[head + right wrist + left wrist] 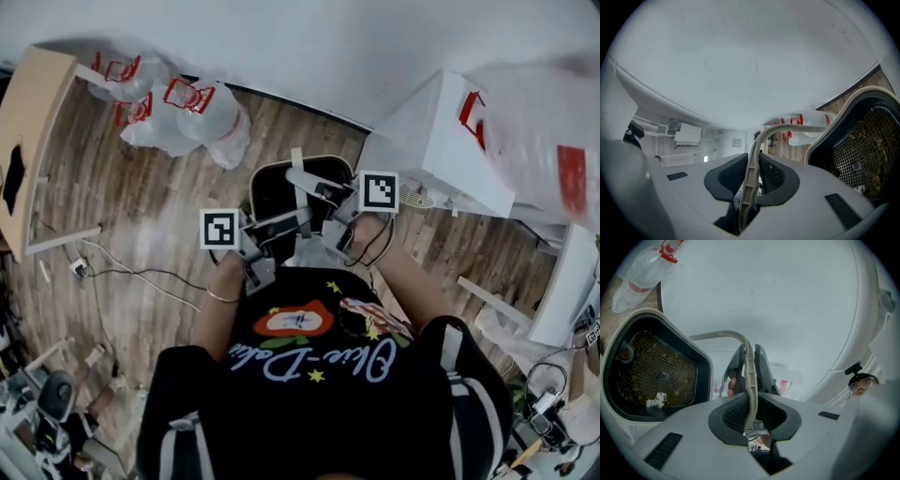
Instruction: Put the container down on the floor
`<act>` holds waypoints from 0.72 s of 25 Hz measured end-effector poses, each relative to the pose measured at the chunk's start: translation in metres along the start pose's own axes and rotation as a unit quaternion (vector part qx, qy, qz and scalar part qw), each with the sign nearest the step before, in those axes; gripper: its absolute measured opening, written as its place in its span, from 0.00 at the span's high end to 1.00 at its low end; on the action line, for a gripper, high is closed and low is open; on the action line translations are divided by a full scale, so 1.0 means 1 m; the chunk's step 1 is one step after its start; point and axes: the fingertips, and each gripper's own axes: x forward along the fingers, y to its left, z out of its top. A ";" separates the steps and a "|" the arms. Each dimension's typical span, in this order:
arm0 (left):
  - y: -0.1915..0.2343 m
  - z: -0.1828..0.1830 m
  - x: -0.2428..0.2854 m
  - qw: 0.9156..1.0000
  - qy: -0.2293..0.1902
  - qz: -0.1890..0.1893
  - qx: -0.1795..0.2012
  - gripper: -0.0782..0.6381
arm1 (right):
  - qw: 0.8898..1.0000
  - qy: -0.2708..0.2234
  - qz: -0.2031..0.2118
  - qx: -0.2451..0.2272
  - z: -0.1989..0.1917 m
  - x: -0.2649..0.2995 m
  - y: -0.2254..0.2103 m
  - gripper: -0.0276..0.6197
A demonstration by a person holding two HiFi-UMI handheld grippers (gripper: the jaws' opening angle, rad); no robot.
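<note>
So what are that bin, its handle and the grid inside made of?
The container looks like moulded plastic: matte black walls, smooth beige rim. Its handle seems the same beige plastic, with moulded ribs. The grid is a fine square mesh, probably wire, though coated plastic can't be ruled out.

The container (272,194) is black with a cream handle (717,335), bags (192,120) clear with red print, floor (141,211) brown.

Plastic bags (187,117), white box (439,141)
</note>
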 end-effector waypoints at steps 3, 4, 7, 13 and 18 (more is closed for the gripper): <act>0.000 0.001 0.000 1.000 0.010 0.000 -0.002 0.82 | 1.000 -0.009 -0.006 -0.002 0.003 -0.001 0.001 0.86; 0.000 0.005 0.002 1.000 0.014 -0.003 -0.004 0.82 | 1.000 -0.012 -0.008 -0.003 0.007 0.000 0.000 0.86; 0.012 0.029 0.005 0.999 0.030 0.004 -0.021 0.82 | 1.000 -0.023 -0.019 0.000 0.028 0.012 -0.015 0.86; 0.036 0.081 0.011 0.997 0.076 0.005 -0.033 0.82 | 0.998 -0.055 -0.034 0.026 0.072 0.040 -0.044 0.86; 0.053 0.119 0.004 0.992 0.118 0.036 -0.037 0.82 | 0.996 -0.066 -0.056 0.036 0.101 0.064 -0.061 0.86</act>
